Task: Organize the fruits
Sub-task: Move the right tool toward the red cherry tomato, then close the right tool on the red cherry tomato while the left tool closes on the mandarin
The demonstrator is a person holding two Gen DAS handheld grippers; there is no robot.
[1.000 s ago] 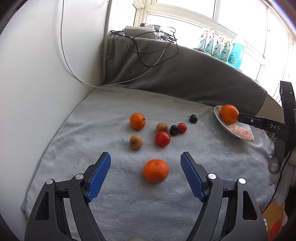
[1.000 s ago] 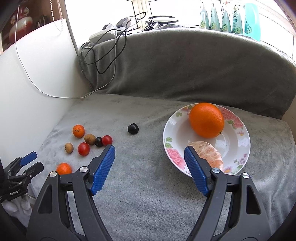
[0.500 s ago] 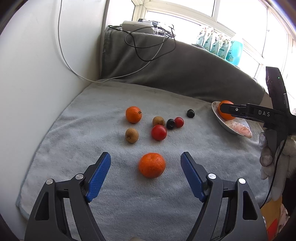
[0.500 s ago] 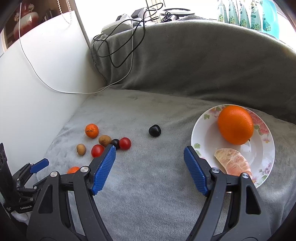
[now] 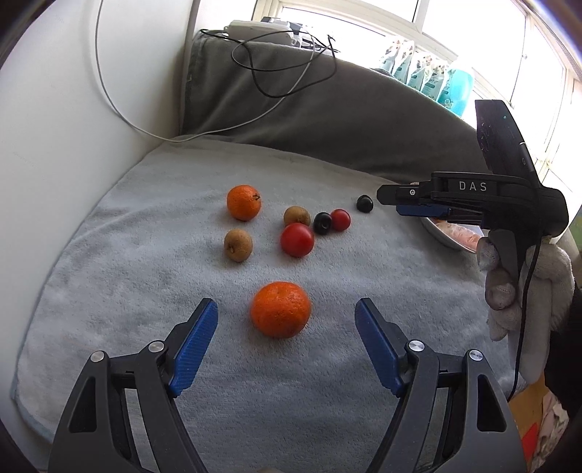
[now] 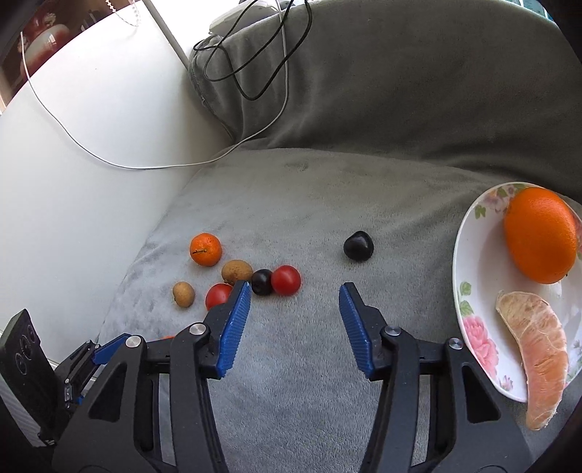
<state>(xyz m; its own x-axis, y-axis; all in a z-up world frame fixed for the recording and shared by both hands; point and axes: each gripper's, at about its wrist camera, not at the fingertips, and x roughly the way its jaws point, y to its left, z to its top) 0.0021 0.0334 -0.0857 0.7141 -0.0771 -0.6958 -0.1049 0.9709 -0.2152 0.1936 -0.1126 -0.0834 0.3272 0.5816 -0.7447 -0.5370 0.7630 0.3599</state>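
My left gripper (image 5: pixel 286 313) is open and empty, its blue fingers on either side of a mandarin (image 5: pixel 280 309) on the grey towel (image 5: pixel 145 291). Beyond lie a smaller mandarin (image 5: pixel 243 202), two brown fruits (image 5: pixel 238 245), two red tomatoes (image 5: pixel 297 239) and two dark plums (image 5: pixel 364 203). My right gripper (image 6: pixel 294 296) is open and empty, low over the towel, pointing between the red tomato (image 6: pixel 286 279) and the lone plum (image 6: pixel 358 245). A floral plate (image 6: pixel 473 291) at right holds a large orange (image 6: pixel 540 240) and a peeled citrus segment (image 6: pixel 538 356).
A white wall (image 5: pixel 72 127) bounds the left side. A grey cushion (image 5: pixel 327 109) rises at the back with cables and a power strip (image 5: pixel 262 27) on top. Bottles (image 5: pixel 436 83) stand on the window sill. The towel's edge (image 5: pixel 29 407) is at front left.
My right gripper has swung left, away from the plate and toward the loose fruits, and its jaws have narrowed. My left gripper has stayed around the near mandarin.
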